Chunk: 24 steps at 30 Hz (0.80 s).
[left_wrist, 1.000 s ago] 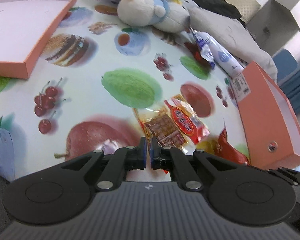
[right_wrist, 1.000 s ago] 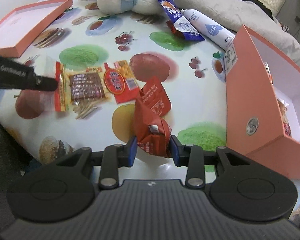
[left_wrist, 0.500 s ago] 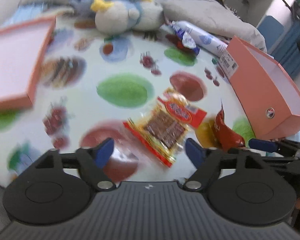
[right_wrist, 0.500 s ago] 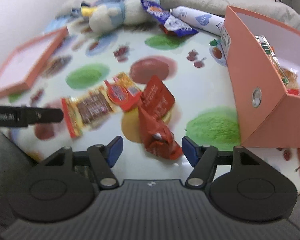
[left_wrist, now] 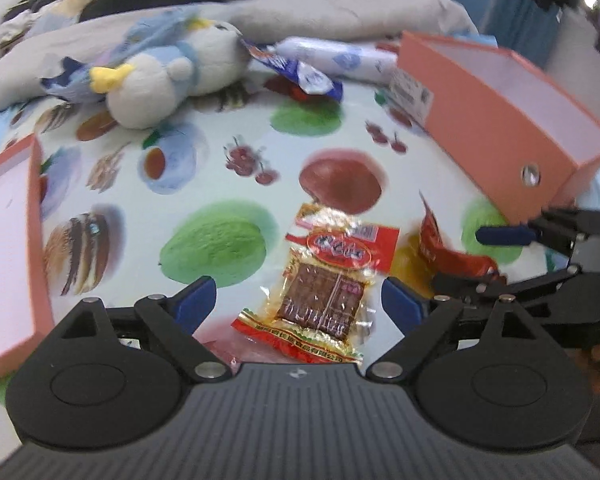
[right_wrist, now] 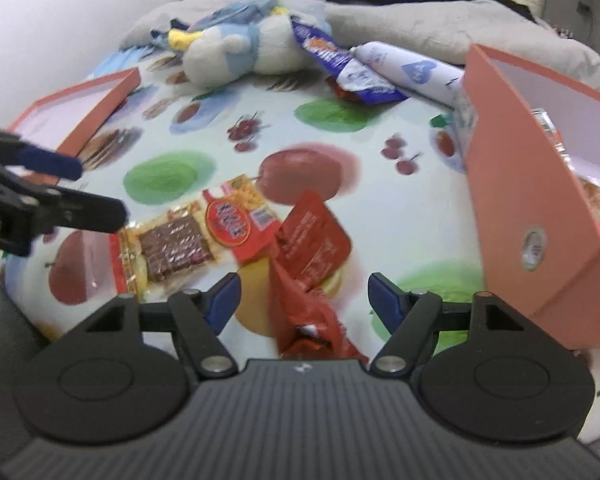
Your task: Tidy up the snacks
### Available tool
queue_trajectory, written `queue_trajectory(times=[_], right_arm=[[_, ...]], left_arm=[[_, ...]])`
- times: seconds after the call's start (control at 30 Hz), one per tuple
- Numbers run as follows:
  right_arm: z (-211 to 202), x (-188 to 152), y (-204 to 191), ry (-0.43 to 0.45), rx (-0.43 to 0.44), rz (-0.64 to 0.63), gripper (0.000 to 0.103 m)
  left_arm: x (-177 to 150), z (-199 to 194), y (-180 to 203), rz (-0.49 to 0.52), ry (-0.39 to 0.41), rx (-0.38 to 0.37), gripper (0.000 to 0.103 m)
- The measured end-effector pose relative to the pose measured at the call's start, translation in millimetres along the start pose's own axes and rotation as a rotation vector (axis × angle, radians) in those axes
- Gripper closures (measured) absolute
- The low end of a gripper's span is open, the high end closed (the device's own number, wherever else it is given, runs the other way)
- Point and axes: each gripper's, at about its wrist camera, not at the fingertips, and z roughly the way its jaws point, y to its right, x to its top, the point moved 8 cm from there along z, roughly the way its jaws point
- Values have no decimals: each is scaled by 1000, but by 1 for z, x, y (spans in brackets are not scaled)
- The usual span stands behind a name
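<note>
A clear snack packet [left_wrist: 324, 280] with a red label and a brown bar inside lies flat on the fruit-print cloth. My left gripper [left_wrist: 298, 298] hangs over it, its jaws opening wide, the pads clear of the packet. A crumpled red packet [right_wrist: 312, 240] lies beside the clear snack packet [right_wrist: 188, 240]. My right gripper [right_wrist: 305, 296] stands open around the red packet's near end without pressing it. The left gripper [right_wrist: 84, 188] shows at the left edge of the right wrist view. In the left wrist view the right gripper [left_wrist: 484, 258] reaches in beside the red packet [left_wrist: 448, 248].
An open orange box [right_wrist: 512, 184] with snacks inside stands at the right; the orange box [left_wrist: 480, 120] also shows from the left wrist. Its lid [left_wrist: 4, 240] lies at the left. A plush bird [left_wrist: 168, 76], a blue packet [left_wrist: 296, 68] and a white tube [left_wrist: 340, 56] lie at the back.
My left gripper went from shut at the clear packet's edge to wide open, rolling and lifting. My right gripper let go of the red packet, which now lies on the cloth.
</note>
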Motion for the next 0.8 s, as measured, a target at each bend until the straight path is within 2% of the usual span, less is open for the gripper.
queue_trajectory(times=[0.03, 0.1, 0.3, 0.47, 0.53, 0.63, 0.7, 0.8], right_arm=[[2, -2, -1, -8, -1, 1, 41], [4, -5, -1, -22, 2, 2, 58], [-1, -9, 3, -30, -8, 27, 59], [-4, -15, 9, -40, -14, 77, 59], [-5, -17, 8, -42, -14, 79, 59], [-4, -20, 8, -42, -12, 84, 59], [-4, -20, 8, -40, -13, 87, 60], [-4, -19, 7, -40, -12, 83, 60]], left_arm=[[-1, 5, 1, 7, -8, -6, 11], [-3, 13, 3, 20, -28, -14, 11], [-10, 42, 18, 120, -99, -49, 10], [-21, 65, 30, 203, -148, -43, 10], [-23, 71, 31, 201, -157, -56, 6], [-22, 75, 28, 181, -166, -72, 6], [-22, 75, 28, 184, -169, -63, 9], [-20, 73, 26, 164, -162, -47, 21]])
